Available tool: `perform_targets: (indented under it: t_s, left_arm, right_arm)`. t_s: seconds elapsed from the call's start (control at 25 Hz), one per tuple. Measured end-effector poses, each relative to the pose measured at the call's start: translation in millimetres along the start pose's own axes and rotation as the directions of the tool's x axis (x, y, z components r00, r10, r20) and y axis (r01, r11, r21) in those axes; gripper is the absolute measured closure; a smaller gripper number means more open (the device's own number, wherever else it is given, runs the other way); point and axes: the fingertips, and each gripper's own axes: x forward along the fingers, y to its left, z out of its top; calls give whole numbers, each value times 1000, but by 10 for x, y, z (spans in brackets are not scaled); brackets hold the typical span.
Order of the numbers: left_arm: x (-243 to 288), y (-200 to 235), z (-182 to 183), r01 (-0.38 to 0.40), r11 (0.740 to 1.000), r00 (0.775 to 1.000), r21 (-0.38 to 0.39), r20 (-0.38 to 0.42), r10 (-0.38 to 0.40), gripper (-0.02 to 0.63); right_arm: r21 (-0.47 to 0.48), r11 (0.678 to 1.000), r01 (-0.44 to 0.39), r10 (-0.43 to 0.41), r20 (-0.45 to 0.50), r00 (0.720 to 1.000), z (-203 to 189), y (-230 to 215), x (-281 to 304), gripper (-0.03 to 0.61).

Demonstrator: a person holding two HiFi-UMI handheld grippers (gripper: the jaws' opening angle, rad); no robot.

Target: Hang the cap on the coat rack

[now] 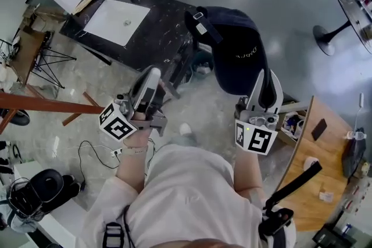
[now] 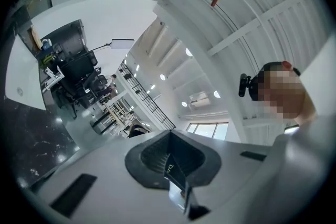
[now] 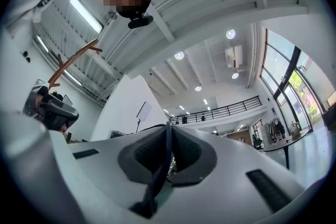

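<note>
My left tongs (image 1: 153, 74) point up and away from me, jaws pressed fully together, the marker cube facing back toward my head. My left hand (image 1: 138, 134) grips the handle, forearm bare below the white sleeve. My right tongs (image 1: 267, 75) also point upward, jaws clamped on the edge of the cap (image 1: 235, 55), right forearm (image 1: 247, 166) straight beneath them

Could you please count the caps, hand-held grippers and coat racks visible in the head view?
Cap: 1
Hand-held grippers: 2, the left hand-held gripper and the right hand-held gripper
Coat rack: 1
Total: 4
</note>
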Motion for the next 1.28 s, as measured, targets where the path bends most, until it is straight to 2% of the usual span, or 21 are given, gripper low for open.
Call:
perform_targets:
  t_s: [0.16,0.32,0.6,0.8,0.92,1.04,1.16,1.28]
  left_arm:
    - [-17,365,256,-40,999,999,16,18,40,606]
    - [-40,539,527,-71,996,997,53,45,69,606]
    - [-147,524,894,-172,981,978,90,137,159,606]
    - [-232,379,1163,-241,959,957,153,205,208,606]
    - [-316,265,1310,-295,938,934,182,260,243,606]
    - [-494,177,1553,-357,915,899,190,338,280,606]
    - [-635,215,1714,-423,894,855,146,391,341,606]
    - [-675,263,1806,-448,889,830,95,412,375,604]
  right_arm:
    - [32,999,-41,41,15,999,-178,280,444,541]
    - [60,994,-94,91,55,994,-199,568,809,541]
    - [107,971,-216,202,129,971,-169,1013,1298,541]
    - [122,942,-314,285,213,935,-26,1379,1654,541]
    - [121,918,-377,334,276,901,150,1626,1776,541]
    - [134,887,-443,381,332,863,374,1966,1894,541]
    - [165,850,-500,415,376,829,541,2227,1996,541]
    - [180,824,-538,435,406,803,684,2412,2042,541]
